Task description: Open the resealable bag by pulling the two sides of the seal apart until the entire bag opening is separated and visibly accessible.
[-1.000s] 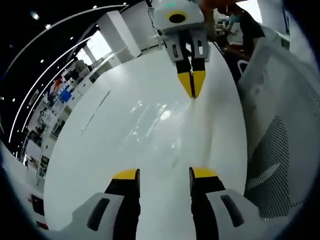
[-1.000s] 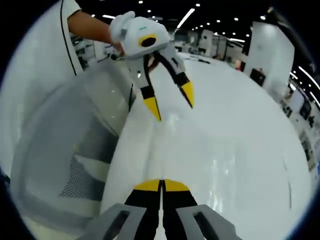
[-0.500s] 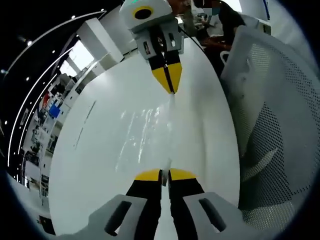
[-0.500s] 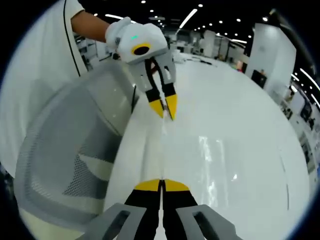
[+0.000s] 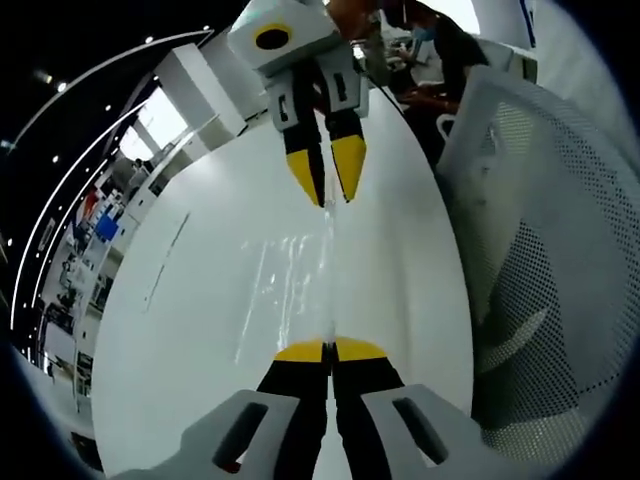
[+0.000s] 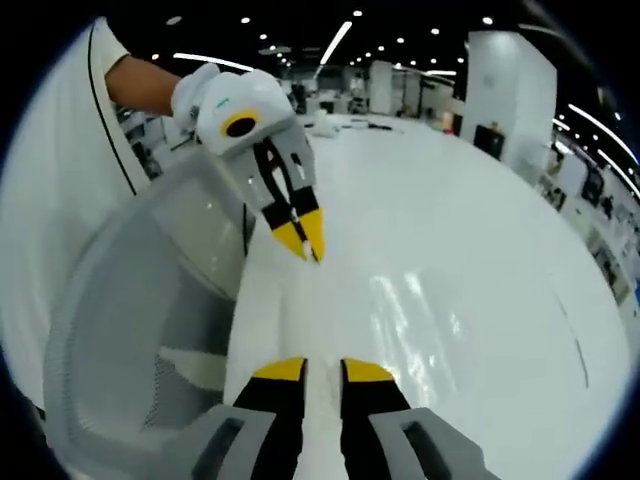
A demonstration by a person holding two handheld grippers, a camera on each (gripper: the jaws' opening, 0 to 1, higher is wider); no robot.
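A clear resealable bag (image 5: 296, 285) lies flat on the white table (image 5: 170, 320), visible mostly as glints; its thin upper edge runs as a line between the two grippers. My left gripper (image 5: 330, 350) is shut on the near end of that edge. Opposite it, my right gripper (image 5: 331, 200) points down at the far end with a small gap between its jaws. In the right gripper view, my right gripper (image 6: 322, 368) stands open at the bottom, and the left gripper (image 6: 305, 250) is shut beyond it. The bag (image 6: 410, 300) shimmers to the right.
A grey mesh office chair (image 5: 545, 260) stands close beside the table edge, also the chair (image 6: 140, 340) on the left in the right gripper view. A person's white sleeve (image 6: 55, 200) is behind it. Other people sit at the table's far end (image 5: 430, 60).
The left gripper closed on the bag's edge within the last second. The right gripper, shut half a second ago, has now parted its jaws. Both views shifted slightly.
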